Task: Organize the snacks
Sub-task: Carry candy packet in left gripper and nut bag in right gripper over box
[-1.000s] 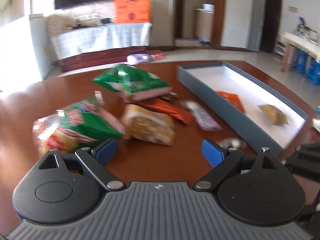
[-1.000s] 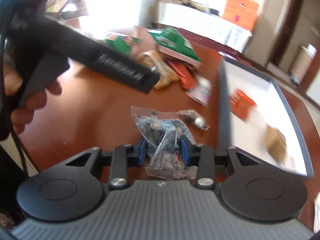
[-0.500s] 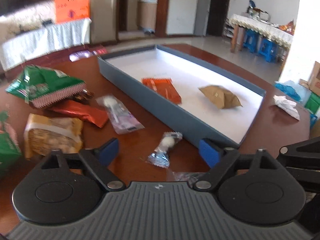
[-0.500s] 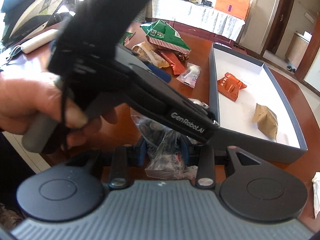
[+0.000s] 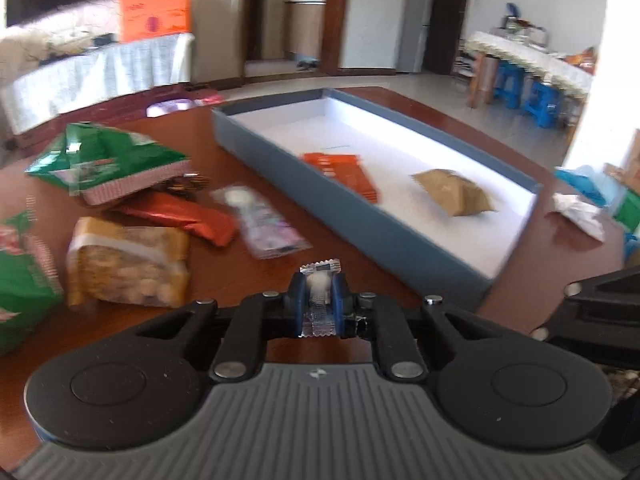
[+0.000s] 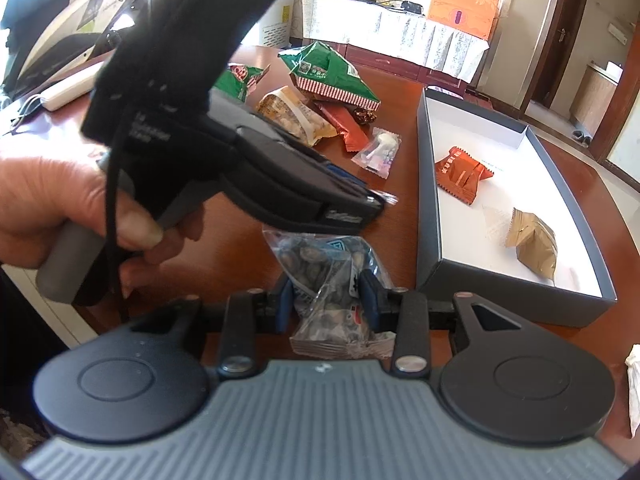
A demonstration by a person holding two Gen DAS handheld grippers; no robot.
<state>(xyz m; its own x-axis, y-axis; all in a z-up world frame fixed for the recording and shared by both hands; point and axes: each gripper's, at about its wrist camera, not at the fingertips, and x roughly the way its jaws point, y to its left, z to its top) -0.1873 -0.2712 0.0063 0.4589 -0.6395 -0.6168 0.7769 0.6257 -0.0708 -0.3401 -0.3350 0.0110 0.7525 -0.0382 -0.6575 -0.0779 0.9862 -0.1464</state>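
My left gripper (image 5: 318, 292) is shut on a small clear-wrapped white candy (image 5: 319, 298), just above the brown table. My right gripper (image 6: 328, 300) is shut on a clear bag of dark seeds (image 6: 332, 280). In the right wrist view a hand (image 6: 60, 208) holds the left gripper (image 6: 380, 200) just beyond that bag. The grey box (image 5: 360, 220) with a white floor lies to the right and holds an orange packet (image 5: 344, 172) and a brown packet (image 5: 456, 192). Left of the box lie a green bag (image 5: 108, 160), a red-brown bar (image 5: 180, 216), a yellow bag (image 5: 128, 268) and a clear purple packet (image 5: 264, 220).
Another green bag (image 5: 20, 272) sits at the far left edge. A crumpled white tissue (image 5: 580, 212) lies on the table right of the box. Flat items and a laptop-like object (image 6: 60, 40) lie on the table's left side. Behind are a covered bench and an orange carton (image 5: 154, 4).
My left gripper swung right from the snack pile toward the box, came down over the small candy and shut on it. The right gripper kept still, holding the seed bag.
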